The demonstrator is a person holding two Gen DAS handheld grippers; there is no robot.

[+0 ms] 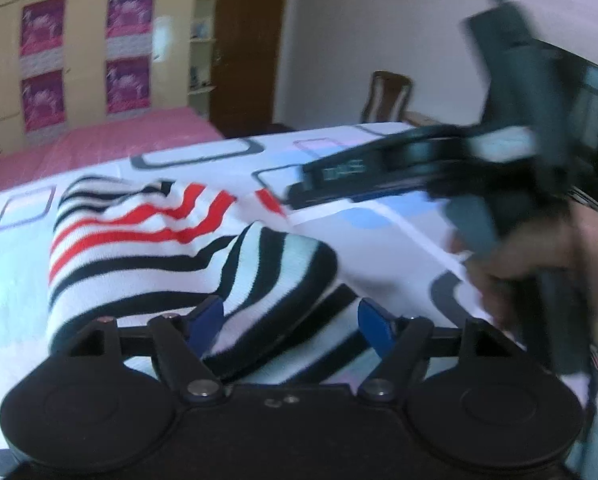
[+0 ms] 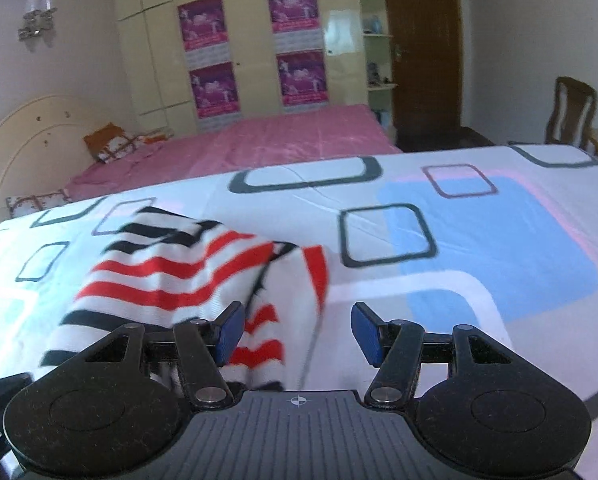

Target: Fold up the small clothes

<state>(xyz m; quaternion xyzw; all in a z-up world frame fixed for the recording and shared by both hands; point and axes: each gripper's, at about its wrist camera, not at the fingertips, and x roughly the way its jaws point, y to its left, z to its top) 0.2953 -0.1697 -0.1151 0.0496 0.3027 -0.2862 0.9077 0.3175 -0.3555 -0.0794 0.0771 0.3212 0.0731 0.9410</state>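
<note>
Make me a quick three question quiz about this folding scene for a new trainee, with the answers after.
1. True or false: the striped garment lies on a sheet printed with rounded squares.
2. Which stripe colours does the garment show? A) green and yellow B) red and black C) plain blue
3. Fill in: the right gripper has its jaws ____.

Key: 1 true; 2 B; 3 open, with only the garment's edge lying between them and no pad pressing it.

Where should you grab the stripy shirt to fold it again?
Probably by the raised black-striped fold of the stripy shirt, coming from the near side with the left gripper. That hump stands up off the bedsheet, so open fingers can slide around it.
</note>
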